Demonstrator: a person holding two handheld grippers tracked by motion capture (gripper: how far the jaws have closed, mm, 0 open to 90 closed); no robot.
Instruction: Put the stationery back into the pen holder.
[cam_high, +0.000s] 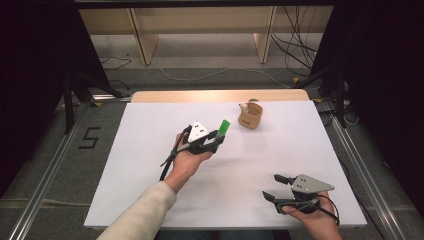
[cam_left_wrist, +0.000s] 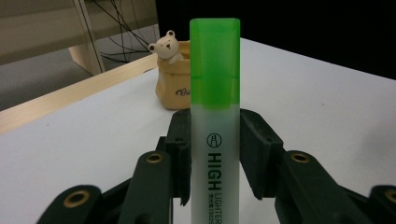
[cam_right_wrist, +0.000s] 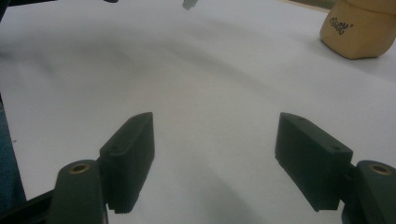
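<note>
My left gripper (cam_high: 218, 139) is shut on a highlighter (cam_high: 223, 128) with a green cap, held above the middle of the white table (cam_high: 150, 175). In the left gripper view the highlighter (cam_left_wrist: 215, 93) stands upright between the two black jaws of my left gripper (cam_left_wrist: 215, 154), cap end up. Beyond it sits a tan ceramic cup (cam_left_wrist: 173, 88) with a small bear on its rim; the same cup (cam_high: 250, 115) is at the back right of the table. My right gripper (cam_high: 274, 187) rests open near the front right edge, and in its own view my right gripper (cam_right_wrist: 215, 154) has nothing between its jaws.
The tan cup (cam_right_wrist: 362, 28) shows at the top right of the right gripper view. A wooden strip (cam_high: 220, 95) borders the table's far edge. Cables (cam_high: 295, 45) lie on the floor beyond, and metal rails (cam_high: 45, 175) run along both sides.
</note>
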